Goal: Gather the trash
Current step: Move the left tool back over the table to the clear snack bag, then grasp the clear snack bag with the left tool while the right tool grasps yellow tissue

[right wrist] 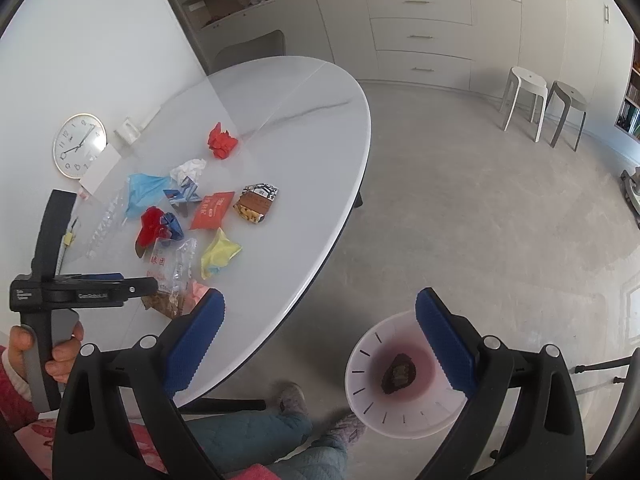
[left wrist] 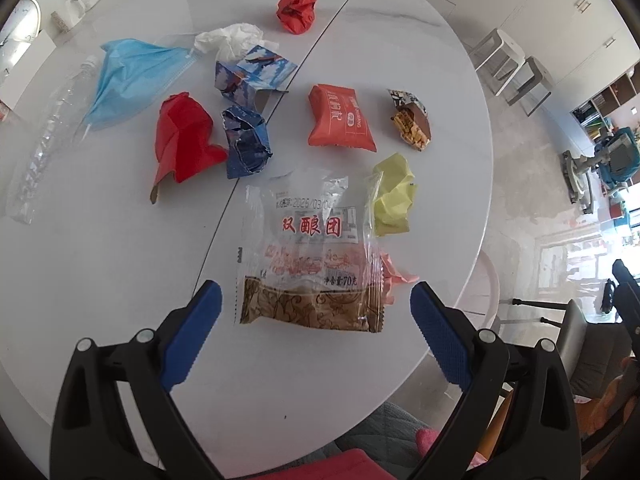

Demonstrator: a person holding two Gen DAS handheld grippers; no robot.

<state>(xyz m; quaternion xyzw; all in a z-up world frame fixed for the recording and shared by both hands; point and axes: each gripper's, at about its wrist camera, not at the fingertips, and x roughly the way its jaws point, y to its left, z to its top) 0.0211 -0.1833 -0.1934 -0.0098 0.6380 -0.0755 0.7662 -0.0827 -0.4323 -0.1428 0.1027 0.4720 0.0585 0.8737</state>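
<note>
Trash lies scattered on the white round table [left wrist: 120, 272]. My left gripper [left wrist: 316, 300] is open and empty, its blue fingers either side of the near end of a clear snack bag [left wrist: 312, 256] with red print. Behind it lie a yellow paper wad [left wrist: 394, 196], an orange packet [left wrist: 340, 118], a wafer wrapper [left wrist: 412, 120], red paper [left wrist: 184, 140], blue crumpled paper [left wrist: 246, 142], a blue face mask [left wrist: 132, 80] and a red wad [left wrist: 297, 7]. My right gripper [right wrist: 320, 308] is open and empty, off the table edge above the floor, beside a white trash bin [right wrist: 400, 376].
A clear plastic bottle [left wrist: 44, 136] lies at the table's left. A clock [right wrist: 79, 145] leans on the wall. White tissue [left wrist: 232, 40] and a blue printed carton [left wrist: 256, 76] lie mid-table. Two stools [right wrist: 544, 108] stand on the floor. The person's legs [right wrist: 260, 432] are below the table edge.
</note>
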